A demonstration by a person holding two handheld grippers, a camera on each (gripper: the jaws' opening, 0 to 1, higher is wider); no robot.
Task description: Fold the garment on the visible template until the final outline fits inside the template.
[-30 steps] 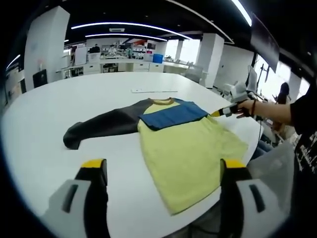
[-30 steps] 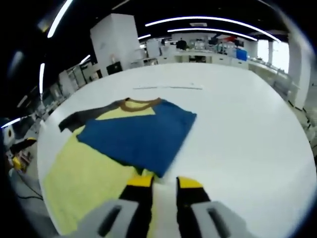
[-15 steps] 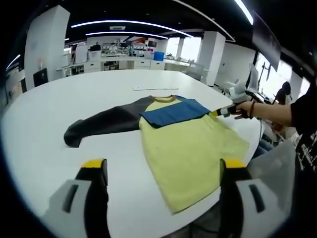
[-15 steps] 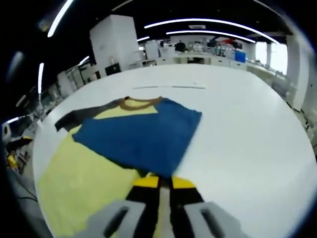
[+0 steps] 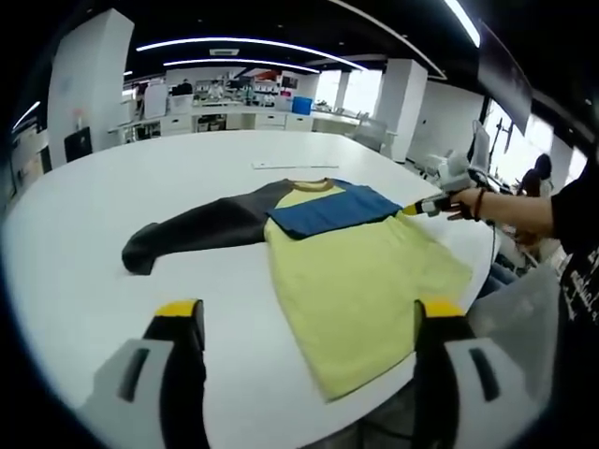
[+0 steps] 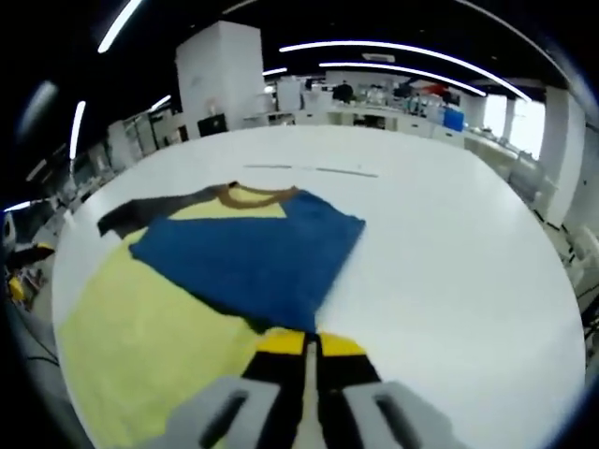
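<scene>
The right hand-held gripper (image 6: 306, 344), jaws pinched together at the edge of the garment (image 6: 187, 281) lying flat on the white counter (image 6: 449, 243), holds by its folded blue sleeve (image 6: 245, 254), while the left hand-held gripper (image 5: 309, 323) hovers with jaws wide apart.

The left gripper view looks from the table's near edge across the garment (image 5: 346, 253). The right gripper view sits close at its right side, facing left; both share it.
</scene>
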